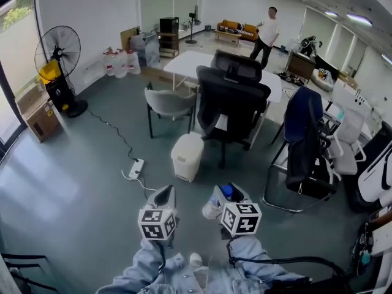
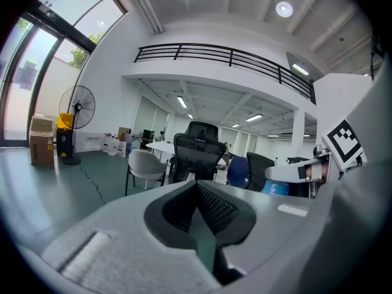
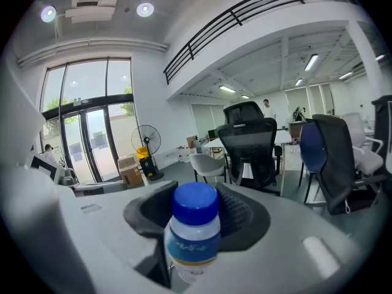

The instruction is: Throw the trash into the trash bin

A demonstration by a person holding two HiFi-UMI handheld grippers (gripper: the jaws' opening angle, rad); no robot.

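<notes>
The black office chair (image 1: 231, 103) stands just behind the trash bin (image 1: 187, 157), whose lid looks down, so a drop may bounce off. Short of the bin, your left tongs (image 1: 163, 193) are together and empty. Your right tongs (image 1: 225, 198) clamp the blue-capped bottle (image 3: 195, 225), which a jolt could shake loose.

the right claw (image 1: 228, 196) holds a blue-capped bottle (image 1: 226, 192) beside the left claw (image 1: 164, 196), a white trash bin (image 1: 187, 157) ahead.
</notes>
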